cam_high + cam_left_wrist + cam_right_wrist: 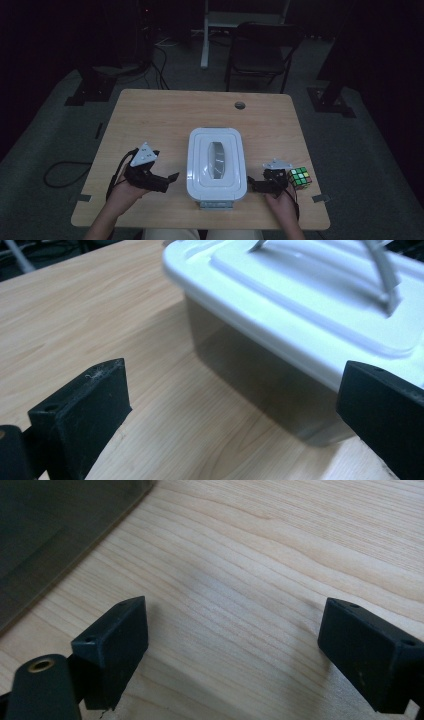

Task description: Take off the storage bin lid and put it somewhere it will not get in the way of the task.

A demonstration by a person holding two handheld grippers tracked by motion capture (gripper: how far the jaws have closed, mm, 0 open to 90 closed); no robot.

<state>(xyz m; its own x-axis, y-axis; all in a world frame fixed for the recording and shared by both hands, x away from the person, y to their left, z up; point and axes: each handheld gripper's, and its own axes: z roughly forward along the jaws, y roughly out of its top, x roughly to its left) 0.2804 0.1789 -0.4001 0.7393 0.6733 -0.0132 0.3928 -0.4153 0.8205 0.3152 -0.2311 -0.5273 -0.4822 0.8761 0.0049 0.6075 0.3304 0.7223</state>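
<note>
**A lidded box on a pale wood table in a dark room**

A light wooden table (165, 120) with clear grain stands on grey carpet (370, 165). A round cable hole (240, 105) sits near its far edge. Beyond the table the room is dim: a dark folding chair (260, 50) stands behind it, next to a white post (205, 35), and black cables (160, 70) trail over the floor.

A plastic box (216, 162) with a white lid and a handle lying flat stands at the middle of the near half of the table. The left gripper (170, 180) is just beside the box's left wall, jaws spread wide with nothing between them. The right gripper (252, 184) is near the box's right front corner, low over the bare wood, jaws likewise apart and empty. A colour cube (299, 178) rests on the table just right of the right gripper.
</note>
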